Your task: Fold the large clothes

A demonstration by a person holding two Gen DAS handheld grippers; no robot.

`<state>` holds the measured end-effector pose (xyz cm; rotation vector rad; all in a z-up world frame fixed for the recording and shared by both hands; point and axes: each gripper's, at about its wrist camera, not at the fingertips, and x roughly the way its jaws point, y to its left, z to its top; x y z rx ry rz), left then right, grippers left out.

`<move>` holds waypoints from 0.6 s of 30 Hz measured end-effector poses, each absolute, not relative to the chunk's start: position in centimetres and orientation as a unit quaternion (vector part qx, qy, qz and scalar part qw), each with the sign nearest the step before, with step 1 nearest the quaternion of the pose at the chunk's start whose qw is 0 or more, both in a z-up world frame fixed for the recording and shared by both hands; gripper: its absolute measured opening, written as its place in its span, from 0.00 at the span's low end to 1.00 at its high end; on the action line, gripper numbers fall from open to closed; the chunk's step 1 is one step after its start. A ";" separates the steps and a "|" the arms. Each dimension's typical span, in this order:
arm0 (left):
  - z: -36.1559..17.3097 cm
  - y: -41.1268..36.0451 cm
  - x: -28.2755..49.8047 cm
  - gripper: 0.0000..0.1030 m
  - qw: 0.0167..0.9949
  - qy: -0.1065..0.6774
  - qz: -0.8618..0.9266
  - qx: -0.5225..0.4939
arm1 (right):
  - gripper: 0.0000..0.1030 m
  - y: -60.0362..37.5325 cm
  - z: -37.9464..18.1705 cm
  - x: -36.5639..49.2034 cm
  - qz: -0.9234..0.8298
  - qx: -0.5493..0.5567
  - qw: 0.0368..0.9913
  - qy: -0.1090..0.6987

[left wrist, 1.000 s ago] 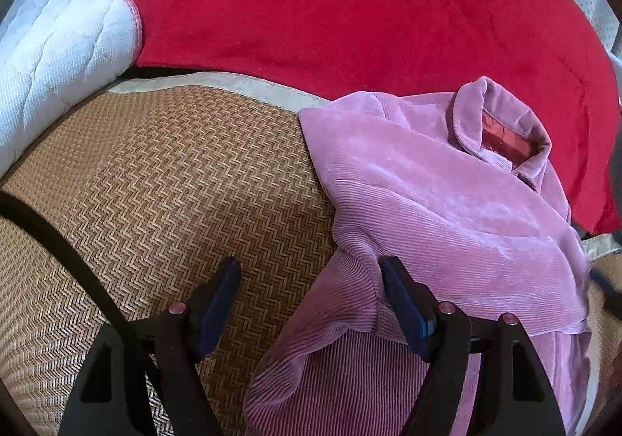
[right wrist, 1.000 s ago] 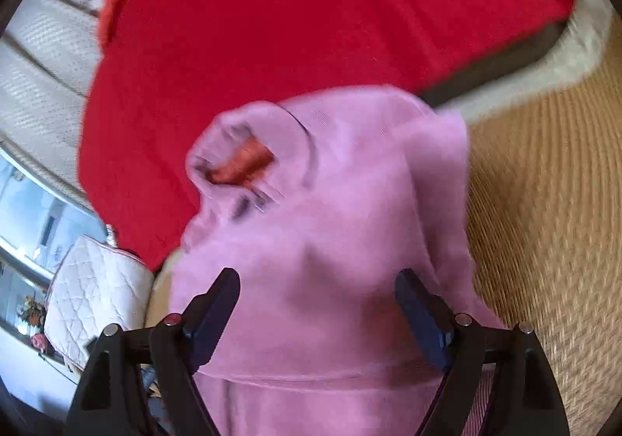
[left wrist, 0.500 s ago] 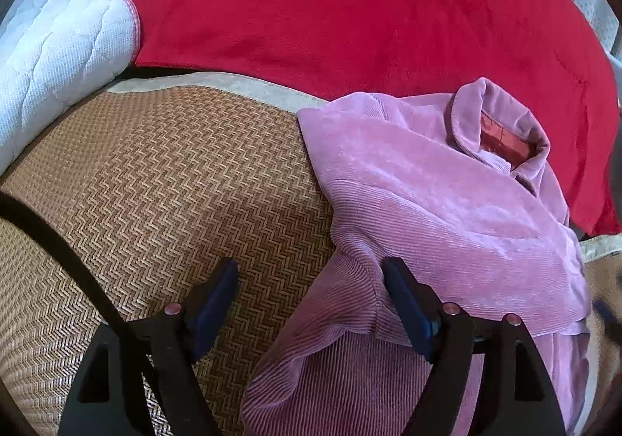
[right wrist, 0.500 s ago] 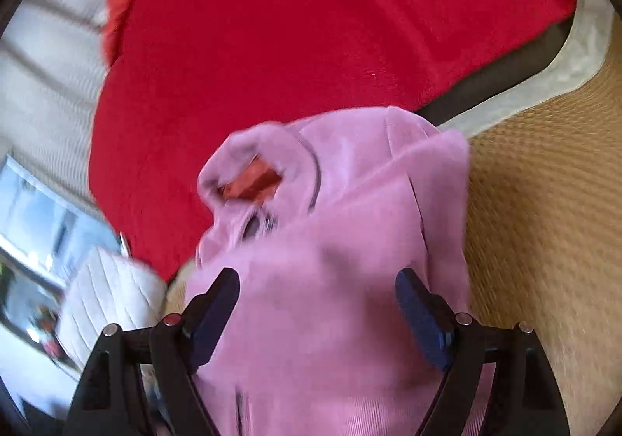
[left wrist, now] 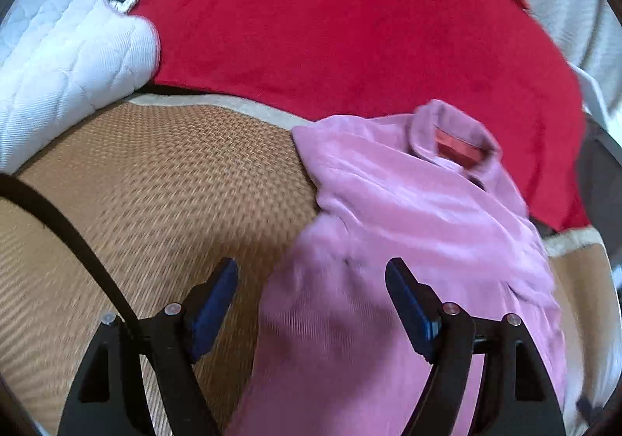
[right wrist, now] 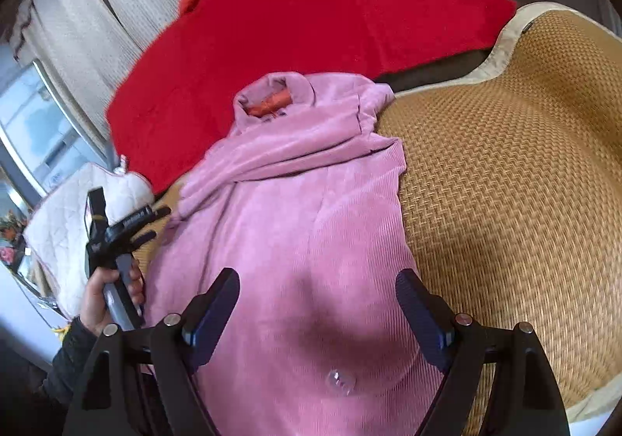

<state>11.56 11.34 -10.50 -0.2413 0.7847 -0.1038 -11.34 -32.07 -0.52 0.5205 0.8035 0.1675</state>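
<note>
Hovering over pink corduroy jacket (right wrist: 295, 226), centre frame on woven mat (right wrist: 505, 171) | left gripper (left wrist: 311, 300), right gripper (right wrist: 317, 309) wide apart, empty | thick, soft, limp, probably weighty | pinch hem or shoulder seams

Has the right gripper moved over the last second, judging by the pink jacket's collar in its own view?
Yes. The right gripper has backed away and swung toward the woven mat: the collar of the pink jacket now sits farther off.
</note>
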 end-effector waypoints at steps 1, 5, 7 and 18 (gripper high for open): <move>-10.1 10.9 10.3 0.76 0.915 0.384 -0.053 -0.108 | 0.83 -32.2 -0.9 -11.9 0.085 0.259 0.885 0.378; -9.2 11.4 5.4 0.76 0.914 0.389 -0.060 -0.102 | 0.83 -32.4 -1.4 -12.2 0.089 0.279 0.878 0.378; -9.3 12.1 3.4 0.76 0.909 0.398 -0.058 -0.106 | 0.83 -33.0 -1.1 -12.7 0.094 0.294 0.881 0.359; -12.4 14.3 -2.6 0.76 0.881 0.453 -0.065 -0.120 | 0.83 -38.3 -2.6 -15.2 -0.007 0.372 0.854 0.363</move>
